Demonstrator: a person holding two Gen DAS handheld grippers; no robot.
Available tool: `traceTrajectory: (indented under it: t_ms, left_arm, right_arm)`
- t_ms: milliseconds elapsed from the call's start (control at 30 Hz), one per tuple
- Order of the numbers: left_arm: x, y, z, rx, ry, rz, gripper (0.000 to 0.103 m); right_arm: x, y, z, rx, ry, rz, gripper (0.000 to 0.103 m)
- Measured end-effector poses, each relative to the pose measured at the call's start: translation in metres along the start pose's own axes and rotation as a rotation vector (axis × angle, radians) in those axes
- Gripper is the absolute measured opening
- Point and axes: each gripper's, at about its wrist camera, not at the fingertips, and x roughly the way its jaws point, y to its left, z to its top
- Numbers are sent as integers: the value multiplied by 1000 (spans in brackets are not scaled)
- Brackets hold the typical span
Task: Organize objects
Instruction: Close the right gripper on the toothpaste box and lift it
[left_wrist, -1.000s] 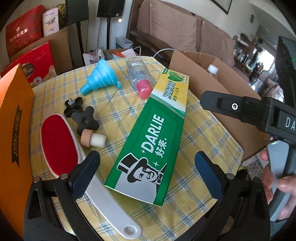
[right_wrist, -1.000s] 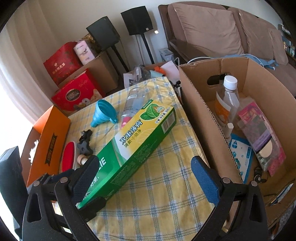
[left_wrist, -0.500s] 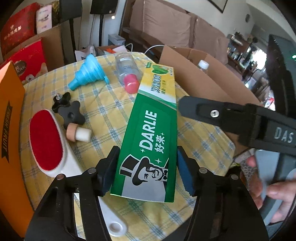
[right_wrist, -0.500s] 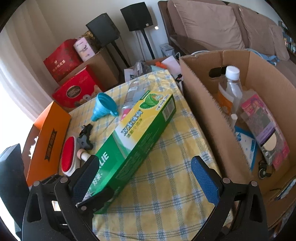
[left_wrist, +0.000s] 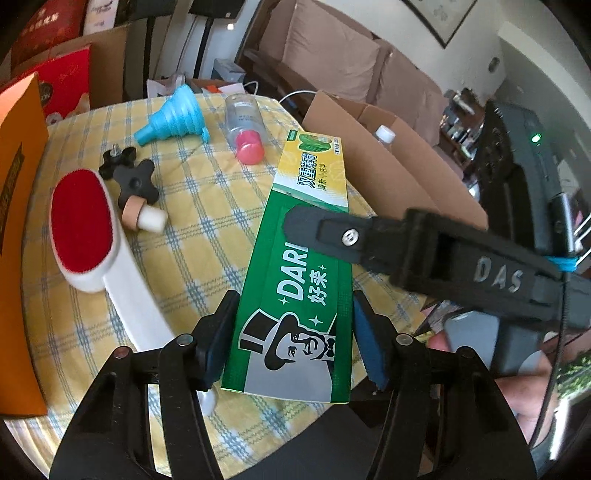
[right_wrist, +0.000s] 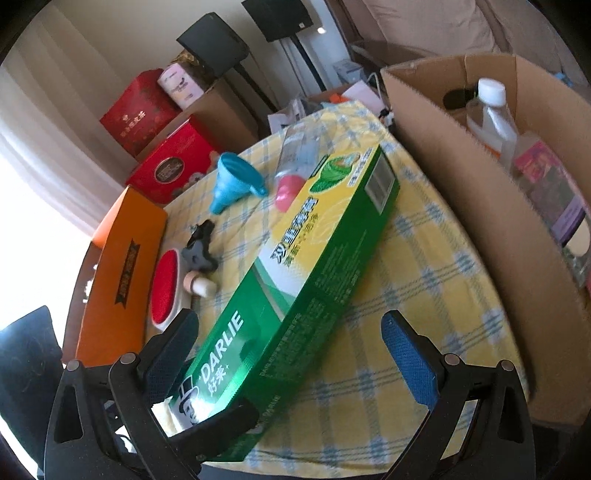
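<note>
Checked tablecloth (left_wrist: 207, 236), toothpaste box (left_wrist: 295, 295) clamped in left gripper (left_wrist: 291, 343)

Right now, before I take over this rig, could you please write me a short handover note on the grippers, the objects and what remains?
Left gripper: closed on the near end of the green toothpaste box, pads on both long sides; the box lies on the checked tablecloth.
Right gripper: open, holding nothing, over the cloth beside the box.
Cardboard box, right of the table: already holds a white-capped bottle and some packets.
On the table: blue funnel, pink-capped bottle, black knobs, cork stopper, red lint brush, orange carton.
Left: probably move these into the cardboard box, toothpaste first.
</note>
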Motion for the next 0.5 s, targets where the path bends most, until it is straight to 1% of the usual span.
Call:
traceTrajectory:
  t_ms: [100,167,200,233,300,400,500]
  left_arm:
    - [-2,2,-3,-34,4,-32,56]
    - [-4,2,-4,-44,5,-45,56]
    - [-5,2,-4,-45,4,-47,56]
    - [-6,2,-4,-45,2,-49,56]
    - [-8,1,-3,-45,-3,-46,56]
    - [-13,2,-3,-52,-9,-57,55]
    - [-19,1,-4,-54,-14,-60,55]
  right_arm:
    - [4,1,-5,11,24,11,101]
    - [4,2,-6,16,30,19,99]
    - [4,3,-7,12,31,20,95]
    - [3,5,-7,8,30,19,87]
    - [3,9,-7,-7,30,7,78]
    - [-2,14,-8,-22,17,2,75]
    - [-9,19,-7,-29,-3,10,68]
